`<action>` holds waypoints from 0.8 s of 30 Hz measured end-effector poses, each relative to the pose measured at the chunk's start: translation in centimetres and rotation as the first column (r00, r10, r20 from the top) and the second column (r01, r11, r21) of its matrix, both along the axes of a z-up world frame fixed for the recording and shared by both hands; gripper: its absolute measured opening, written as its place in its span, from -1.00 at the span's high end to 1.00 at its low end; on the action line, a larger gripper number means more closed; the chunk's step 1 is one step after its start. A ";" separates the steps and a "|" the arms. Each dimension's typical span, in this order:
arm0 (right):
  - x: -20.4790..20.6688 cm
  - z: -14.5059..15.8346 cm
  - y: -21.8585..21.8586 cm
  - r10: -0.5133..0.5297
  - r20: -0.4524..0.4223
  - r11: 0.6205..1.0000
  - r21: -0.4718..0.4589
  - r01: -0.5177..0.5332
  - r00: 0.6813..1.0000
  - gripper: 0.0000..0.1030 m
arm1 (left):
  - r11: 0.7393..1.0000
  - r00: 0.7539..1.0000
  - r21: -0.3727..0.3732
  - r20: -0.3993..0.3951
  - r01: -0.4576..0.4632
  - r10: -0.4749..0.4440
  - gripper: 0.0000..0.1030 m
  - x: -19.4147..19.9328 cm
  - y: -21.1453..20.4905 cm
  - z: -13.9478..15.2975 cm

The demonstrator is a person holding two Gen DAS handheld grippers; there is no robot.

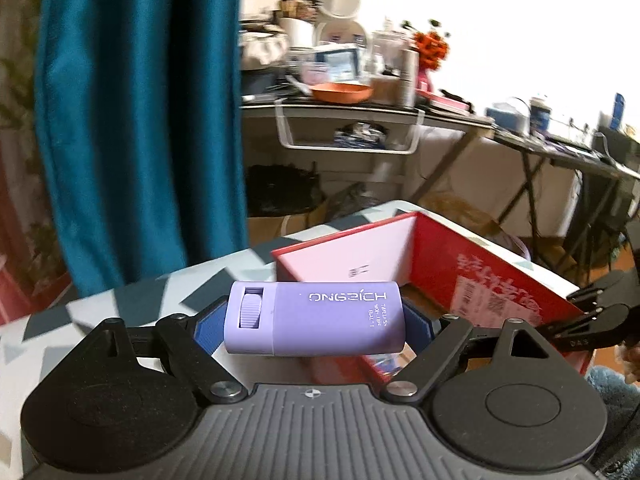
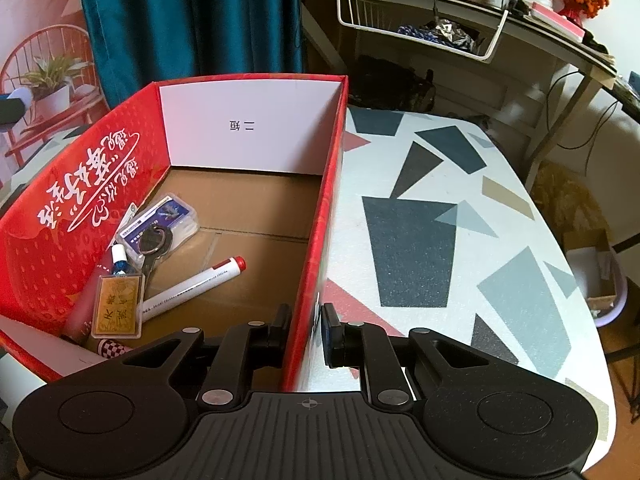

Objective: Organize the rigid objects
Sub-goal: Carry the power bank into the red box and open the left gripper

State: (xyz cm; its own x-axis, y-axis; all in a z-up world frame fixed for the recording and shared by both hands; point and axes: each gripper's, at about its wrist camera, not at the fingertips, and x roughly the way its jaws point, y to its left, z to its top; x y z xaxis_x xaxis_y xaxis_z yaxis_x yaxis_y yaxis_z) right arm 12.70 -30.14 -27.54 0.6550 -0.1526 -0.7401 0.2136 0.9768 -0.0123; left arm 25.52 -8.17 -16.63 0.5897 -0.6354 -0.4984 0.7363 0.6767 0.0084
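The left claw [image 1: 314,322] is gripping a lilac plastic case [image 1: 314,318] crosswise between its blue pads [image 1: 206,330], one pad pressing each end. The case is lying on its side in that grip, its ridged slider facing the camera at the left end and white lettering showing toward the right end. It is hanging above the near corner of the red cardboard box [image 1: 480,276], partly over the box's open top and partly over the patterned counter [image 1: 52,328].

The right claw [image 2: 306,332] is pinching the box's near right wall [image 2: 320,240], one finger sitting inside the box and the other outside it, the gap between them being narrow with the cardboard sandwiched in it.

Inside the box, things are gathering toward the left wall: a white marker with a red cap [image 2: 192,288] is lying slanted on the brown floor, a gold tag in a clear sleeve [image 2: 118,312] is resting just beside the marker's lower end, and a clear case with a blue label [image 2: 160,224] is sitting farther back with a dark ring [image 2: 154,240] lying on it. A small white-capped bottle [image 2: 119,260] is leaning between the clear case and the tag.

The box is standing on the counter, whose bare surface is stretching away to the right. A teal curtain [image 2: 192,16] is hanging behind the box, and a cluttered desk [image 2: 560,56] with a white wire basket [image 2: 416,32] under it is standing well apart at the back.
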 end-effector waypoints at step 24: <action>-0.2 -0.1 0.0 0.012 0.011 1.000 0.011 -0.013 1.000 0.71 | 0.910 0.959 0.303 -0.086 0.284 -0.271 -0.65 -1.2 -9.8 -6.2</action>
State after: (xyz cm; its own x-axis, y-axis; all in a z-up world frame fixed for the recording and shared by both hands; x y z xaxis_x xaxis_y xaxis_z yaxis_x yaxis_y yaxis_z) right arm 12.54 -30.19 -27.68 0.6651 -0.1363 -0.7342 0.2014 0.9795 0.0006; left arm 24.33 -17.96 -22.84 0.3866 -0.5804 -0.7167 0.8981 0.4135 0.1496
